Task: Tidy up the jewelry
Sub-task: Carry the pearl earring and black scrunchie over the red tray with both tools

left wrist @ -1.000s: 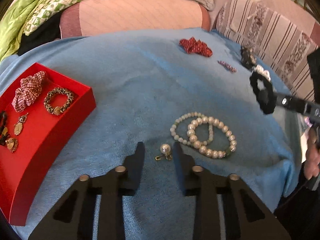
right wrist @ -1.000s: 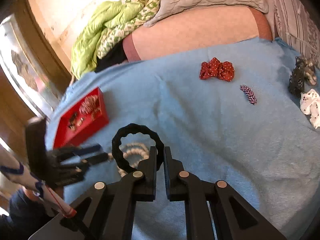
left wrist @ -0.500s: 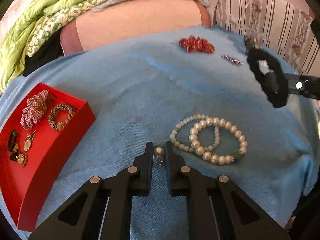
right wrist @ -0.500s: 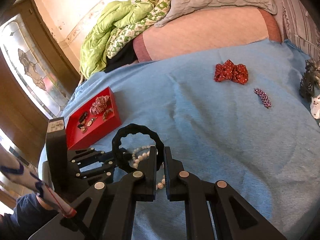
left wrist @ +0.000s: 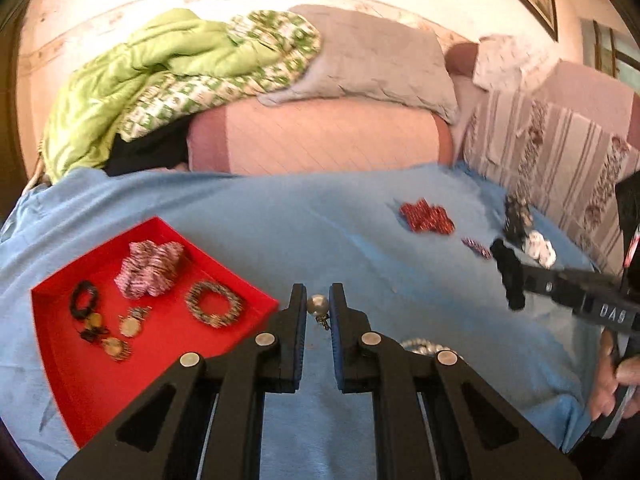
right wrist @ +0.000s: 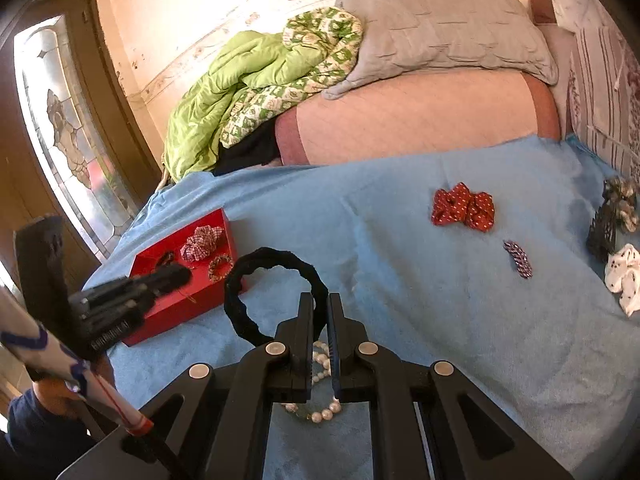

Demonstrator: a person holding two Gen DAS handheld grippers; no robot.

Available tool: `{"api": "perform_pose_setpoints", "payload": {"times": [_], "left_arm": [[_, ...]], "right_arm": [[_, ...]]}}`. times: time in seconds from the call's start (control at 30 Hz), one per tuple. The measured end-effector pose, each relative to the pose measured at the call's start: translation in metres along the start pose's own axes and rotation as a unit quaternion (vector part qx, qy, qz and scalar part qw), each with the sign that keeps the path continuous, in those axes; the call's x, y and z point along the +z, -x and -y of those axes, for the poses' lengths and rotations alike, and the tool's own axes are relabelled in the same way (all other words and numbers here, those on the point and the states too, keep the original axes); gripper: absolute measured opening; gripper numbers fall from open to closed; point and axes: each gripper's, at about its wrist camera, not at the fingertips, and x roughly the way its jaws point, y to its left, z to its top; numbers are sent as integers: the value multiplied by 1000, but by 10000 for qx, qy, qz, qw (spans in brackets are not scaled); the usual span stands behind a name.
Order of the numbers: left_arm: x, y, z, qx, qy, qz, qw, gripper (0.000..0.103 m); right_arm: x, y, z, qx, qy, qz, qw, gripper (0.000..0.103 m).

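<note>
My left gripper (left wrist: pixel 318 309) is shut on a pearl earring (left wrist: pixel 317 305) and holds it in the air just right of the red tray (left wrist: pixel 100 376). The tray holds a checked scrunchie (left wrist: pixel 150 267), a beaded bracelet (left wrist: pixel 215 305) and several small pieces. My right gripper (right wrist: pixel 320 320) is shut on a black scrunchie (right wrist: pixel 272 292), held above the pearl bracelets (right wrist: pixel 320 404) on the blue blanket. In the right wrist view the left gripper (right wrist: pixel 176 278) hovers over the tray (right wrist: pixel 176 312).
On the blanket (right wrist: pixel 400 300) to the right lie a red dotted bow (right wrist: pixel 462 208), a purple clip (right wrist: pixel 517 265), a black claw clip (right wrist: pixel 604 232) and a white scrunchie (right wrist: pixel 624 276). Pillows and a green quilt (right wrist: pixel 248 92) lie at the back.
My left gripper closed on the pearl earring, lifted it off the blanket and carried it left toward the red tray. My right gripper stayed shut on the black scrunchie.
</note>
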Motion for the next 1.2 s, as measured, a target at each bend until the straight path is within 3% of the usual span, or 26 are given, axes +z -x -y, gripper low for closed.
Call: {"api": "perform_pose_setpoints", "payload": {"times": [0.4,1.2], "left_arm": [[-2,5,-46,616,119,-103,9980,11],[-15,24,-146,1247,1003,-281,9867,11]], "right_arm": [[3,-34,-44,368,273,-170,9988,7],[35,-110,-165,1150,614,-236,9912,7]]}}
